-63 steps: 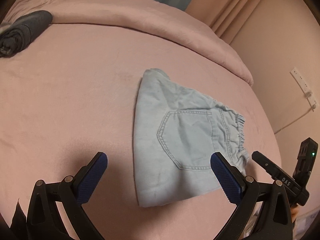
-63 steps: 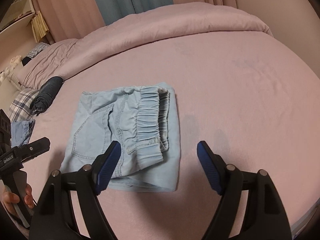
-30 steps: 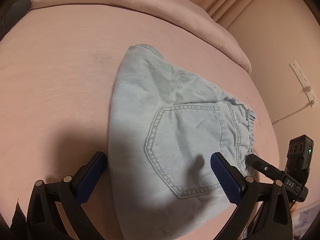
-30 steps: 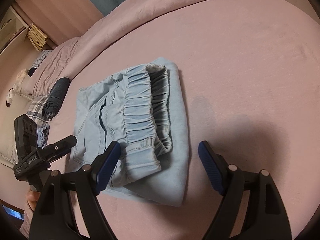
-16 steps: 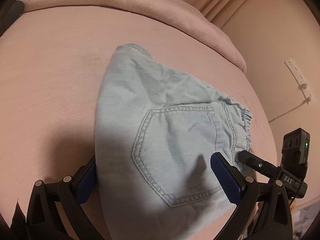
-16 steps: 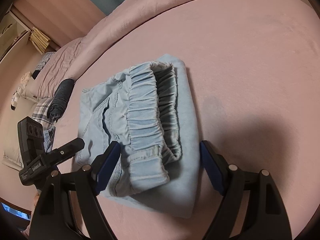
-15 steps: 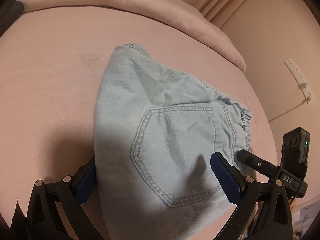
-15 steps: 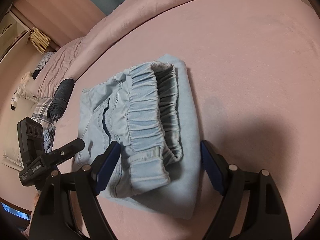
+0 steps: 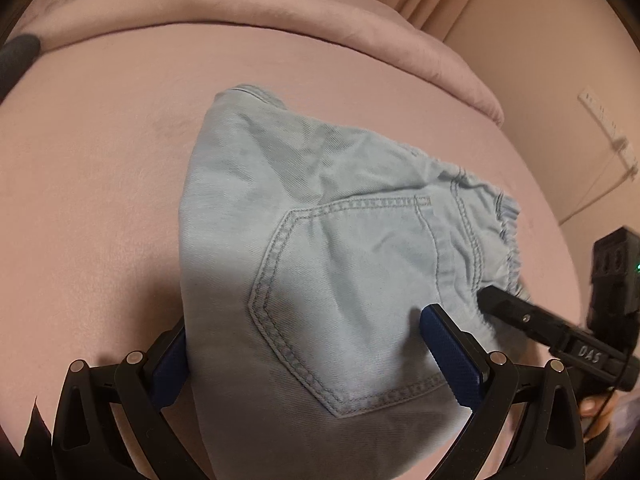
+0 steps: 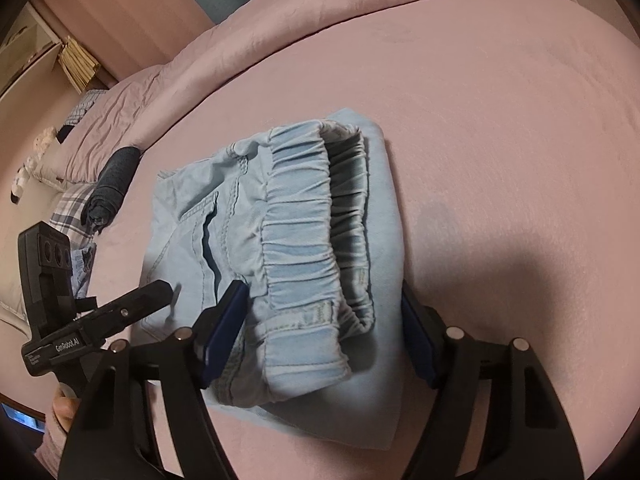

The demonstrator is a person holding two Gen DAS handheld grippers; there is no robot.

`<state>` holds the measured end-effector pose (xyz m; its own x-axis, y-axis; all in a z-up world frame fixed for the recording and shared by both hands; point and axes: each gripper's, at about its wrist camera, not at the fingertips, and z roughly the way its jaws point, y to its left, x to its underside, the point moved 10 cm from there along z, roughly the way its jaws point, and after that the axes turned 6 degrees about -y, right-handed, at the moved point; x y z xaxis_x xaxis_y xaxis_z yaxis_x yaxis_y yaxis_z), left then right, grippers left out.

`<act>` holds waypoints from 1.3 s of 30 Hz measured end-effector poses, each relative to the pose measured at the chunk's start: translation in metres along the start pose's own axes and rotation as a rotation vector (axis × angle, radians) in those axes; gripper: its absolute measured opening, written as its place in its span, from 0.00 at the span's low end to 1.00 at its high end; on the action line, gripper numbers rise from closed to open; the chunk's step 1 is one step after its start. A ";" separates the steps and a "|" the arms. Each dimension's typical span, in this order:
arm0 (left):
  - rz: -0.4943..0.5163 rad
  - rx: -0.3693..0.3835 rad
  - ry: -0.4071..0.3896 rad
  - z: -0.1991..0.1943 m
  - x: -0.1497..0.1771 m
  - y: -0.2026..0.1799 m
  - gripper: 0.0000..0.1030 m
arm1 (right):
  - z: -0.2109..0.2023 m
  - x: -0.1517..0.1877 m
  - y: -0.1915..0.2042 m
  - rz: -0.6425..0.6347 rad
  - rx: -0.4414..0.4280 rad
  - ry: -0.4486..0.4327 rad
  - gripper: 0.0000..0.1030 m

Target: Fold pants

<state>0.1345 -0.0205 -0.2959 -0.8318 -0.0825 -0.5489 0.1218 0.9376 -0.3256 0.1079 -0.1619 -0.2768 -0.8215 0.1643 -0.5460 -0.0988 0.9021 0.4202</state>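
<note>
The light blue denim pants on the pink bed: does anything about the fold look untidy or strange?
Slightly. On the light blue denim pants, the elastic waistband gapes open and sits short of the layer beneath, so the edges do not line up. The back pocket area lies smooth. The pink bed sheet shows no spill or damage.

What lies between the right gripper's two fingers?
In the right wrist view, the folded pants' waistband end lies between the right gripper's open fingers, on the pink bed.
</note>
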 end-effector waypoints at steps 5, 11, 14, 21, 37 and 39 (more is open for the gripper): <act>0.027 -0.033 -0.001 0.003 0.001 -0.001 0.93 | 0.000 0.001 0.003 -0.019 0.010 -0.009 0.59; 0.021 -0.070 -0.009 -0.001 0.000 0.002 0.65 | -0.002 0.001 0.011 -0.096 0.061 -0.040 0.49; 0.000 -0.075 -0.013 -0.003 0.000 0.005 0.56 | -0.004 0.000 0.014 -0.112 0.082 -0.057 0.44; 0.006 -0.080 -0.039 -0.013 0.000 0.009 0.25 | -0.012 -0.003 0.025 -0.165 0.115 -0.110 0.34; -0.055 -0.027 0.036 -0.019 0.010 0.022 0.37 | -0.025 -0.003 0.039 -0.220 0.134 -0.150 0.29; -0.079 -0.005 0.053 -0.020 0.014 0.025 0.39 | -0.023 -0.002 0.037 -0.201 0.123 -0.140 0.29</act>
<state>0.1150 0.0085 -0.2959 -0.8662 -0.1382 -0.4802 0.0523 0.9306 -0.3623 0.0927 -0.1381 -0.2432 -0.7060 0.0228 -0.7078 -0.1764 0.9623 0.2069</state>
